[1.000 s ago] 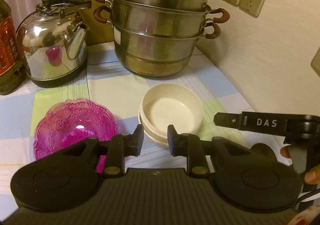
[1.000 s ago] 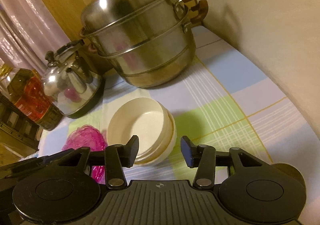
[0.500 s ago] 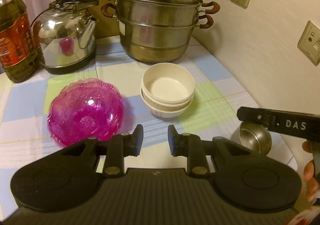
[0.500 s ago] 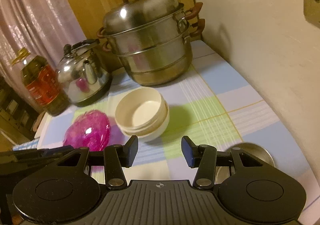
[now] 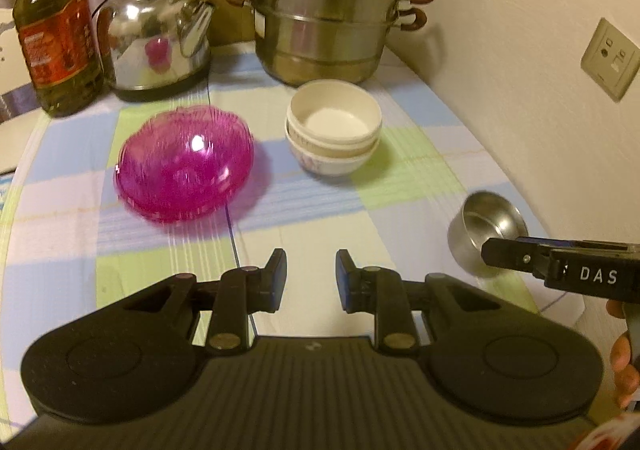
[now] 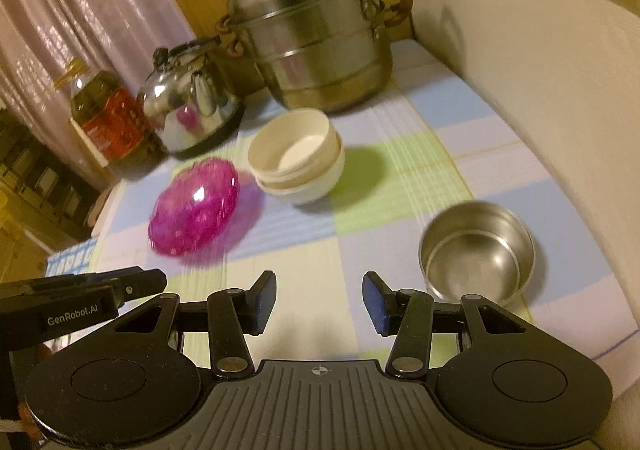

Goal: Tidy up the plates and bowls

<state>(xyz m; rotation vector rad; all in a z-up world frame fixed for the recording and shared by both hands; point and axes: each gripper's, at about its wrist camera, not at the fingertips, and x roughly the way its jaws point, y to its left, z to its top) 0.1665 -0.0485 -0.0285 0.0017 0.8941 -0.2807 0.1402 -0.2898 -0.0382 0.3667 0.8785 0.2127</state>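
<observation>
On checked cloth, pink bowl (image 5: 184,163) blurred, steel bowl (image 6: 478,248) partly hidden, left gripper (image 5: 311,278) and right gripper (image 6: 319,302) apart

Glass bowl (image 5: 185,163) left of stacked bowls (image 5: 333,127), metal bowl (image 5: 486,228) right, steamer pot (image 5: 326,9) behind.

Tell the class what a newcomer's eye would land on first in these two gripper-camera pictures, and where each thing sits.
The translucent magenta plastic bowl glows at the left of the pastel checked tablecloth, with the stack of cream bowls just to its right. Behind them, the large two-tier stainless steel steamer pot stands against the back wall, a shiny steel kettle to its left. A small stainless steel bowl sits near the right edge, just ahead of the open right gripper.
</observation>
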